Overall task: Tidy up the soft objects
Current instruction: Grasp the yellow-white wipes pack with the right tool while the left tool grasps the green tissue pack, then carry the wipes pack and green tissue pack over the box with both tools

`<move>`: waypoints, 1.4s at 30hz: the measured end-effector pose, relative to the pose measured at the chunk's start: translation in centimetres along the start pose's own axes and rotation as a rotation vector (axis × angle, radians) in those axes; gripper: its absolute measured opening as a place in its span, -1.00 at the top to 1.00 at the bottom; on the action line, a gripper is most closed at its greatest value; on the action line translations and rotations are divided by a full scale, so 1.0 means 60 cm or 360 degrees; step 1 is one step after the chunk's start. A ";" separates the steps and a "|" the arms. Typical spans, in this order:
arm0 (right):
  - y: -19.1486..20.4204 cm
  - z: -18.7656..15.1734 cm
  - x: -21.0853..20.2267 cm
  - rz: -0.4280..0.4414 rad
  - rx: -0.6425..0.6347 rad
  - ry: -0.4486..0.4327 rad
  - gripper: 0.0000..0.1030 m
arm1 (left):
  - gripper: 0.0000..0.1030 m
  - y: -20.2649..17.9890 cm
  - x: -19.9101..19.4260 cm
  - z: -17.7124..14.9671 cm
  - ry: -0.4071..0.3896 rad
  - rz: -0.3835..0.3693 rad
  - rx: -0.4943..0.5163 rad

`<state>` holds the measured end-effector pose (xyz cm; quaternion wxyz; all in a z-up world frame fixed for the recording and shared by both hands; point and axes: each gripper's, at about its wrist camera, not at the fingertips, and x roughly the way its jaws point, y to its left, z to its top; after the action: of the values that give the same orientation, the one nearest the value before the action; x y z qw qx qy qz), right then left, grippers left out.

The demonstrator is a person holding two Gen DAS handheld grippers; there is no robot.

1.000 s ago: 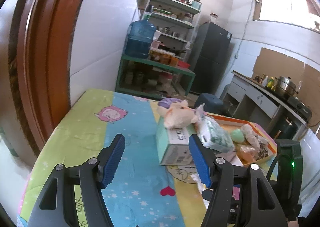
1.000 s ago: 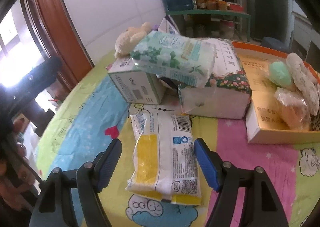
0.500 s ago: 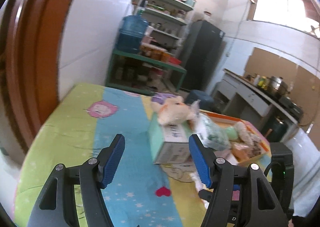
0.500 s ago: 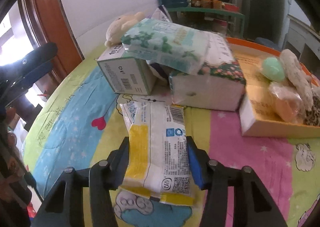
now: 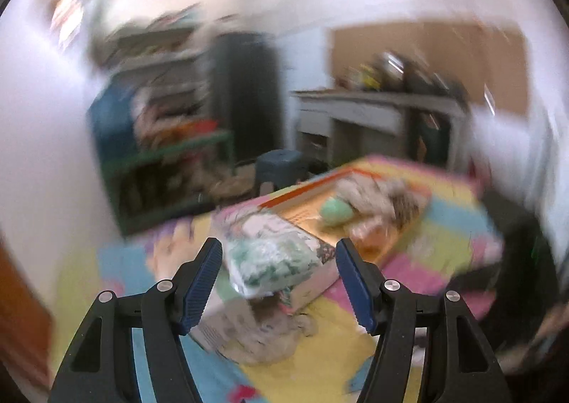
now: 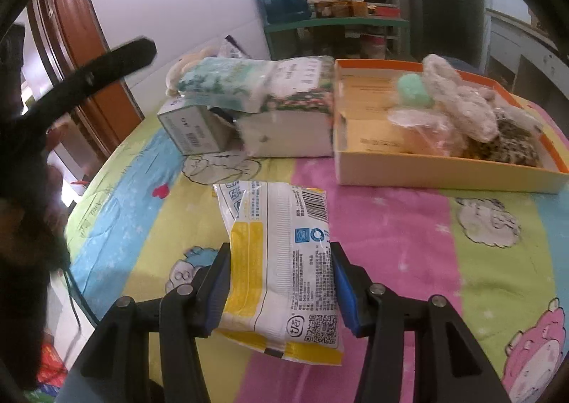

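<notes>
- Left gripper (image 5: 278, 284): we carry its jaws spread wide and empty; the green tissue pack (image 5: 274, 261) lies just ahead between the fingers, untouched.
- Right gripper (image 6: 281, 291): pads pressed on the yellow-and-white tissue pack (image 6: 284, 271); we judge the pickup is made.
- Next: lift, then carry ahead and right to the orange tray (image 6: 444, 168), clearing its near wall; the tablecloth (image 6: 391, 225) between is bare.
</notes>
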<state>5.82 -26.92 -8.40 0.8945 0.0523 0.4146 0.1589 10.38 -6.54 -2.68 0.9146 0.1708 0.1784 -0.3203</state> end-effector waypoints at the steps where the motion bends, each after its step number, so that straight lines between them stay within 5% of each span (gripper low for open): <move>1: -0.003 -0.001 -0.003 0.0005 0.0002 -0.0004 -0.02 | -0.34 -0.009 0.006 0.001 0.0004 -0.0003 0.0153; 3: -0.005 -0.001 -0.006 0.0013 0.0003 -0.0016 -0.02 | -0.46 -0.018 0.021 0.005 0.0041 -0.0041 0.0332; 8: -0.011 0.000 -0.017 0.0028 -0.0005 -0.0060 -0.02 | -0.48 0.015 0.057 0.025 0.0140 -0.0394 0.0422; 20: -0.051 0.022 -0.014 0.0039 0.0102 -0.0050 -0.03 | -0.49 0.058 0.147 0.044 0.0434 -0.0732 0.0768; 28: -0.064 0.028 -0.009 0.0076 0.0156 -0.0009 -0.03 | -0.50 0.050 0.184 0.022 0.0549 -0.0782 0.0809; 31: -0.065 0.029 -0.009 0.0081 0.0164 0.0000 -0.03 | -0.19 0.059 0.188 0.021 0.0558 -0.0790 0.0682; 42: -0.044 0.028 -0.026 0.0114 0.0153 -0.0021 -0.03 | -0.09 0.043 0.131 0.013 0.0376 -0.0653 0.0446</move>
<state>6.81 -29.84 -6.77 0.8874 0.1110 0.4138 0.1703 17.98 -9.08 -4.88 0.7709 0.2921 0.2686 -0.4983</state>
